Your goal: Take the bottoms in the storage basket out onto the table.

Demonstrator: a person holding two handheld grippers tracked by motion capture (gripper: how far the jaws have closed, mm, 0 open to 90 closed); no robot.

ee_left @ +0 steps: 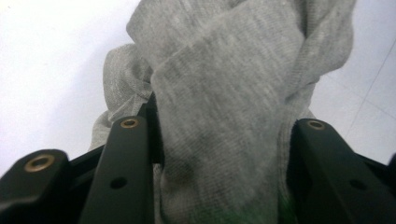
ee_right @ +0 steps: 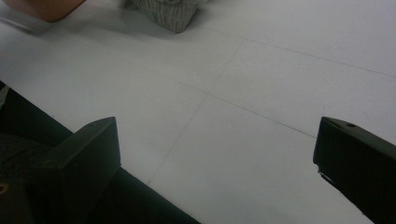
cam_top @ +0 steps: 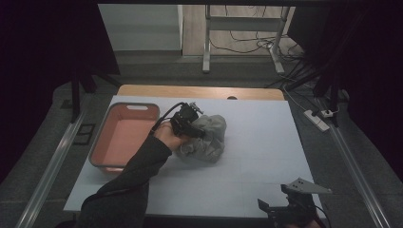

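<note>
1. Left tool (cam_top: 190, 124): centre of the high view, at the left edge of the grey cloth (cam_top: 205, 137). Jaws nearly closed, clamped on a thick fold of it.
2. Left gripper view: the cloth (ee_left: 224, 116) fills the gap between the two black jaws and bunches up above them toward the top of the frame. Both jaws press on the fabric.
3. The cloth is a crumpled heap on the white surface (cam_top: 266, 156), middle of the high view, just right of the pink tray (cam_top: 124, 137).
4. The tray sits left of centre in the high view, lying flat, close beside the cloth; cannot tell whether they touch.
5. Right tool (cam_top: 290, 206): bottom right of the high view, near the front edge of the surface, well apart from the cloth.
6. Right gripper view: jaws wide apart with nothing between them, bare surface (ee_right: 261, 93) beyond. A corner of the cloth (ee_right: 168, 14) sits at top centre, a corner of the tray (ee_right: 42, 7) at upper left.
</note>
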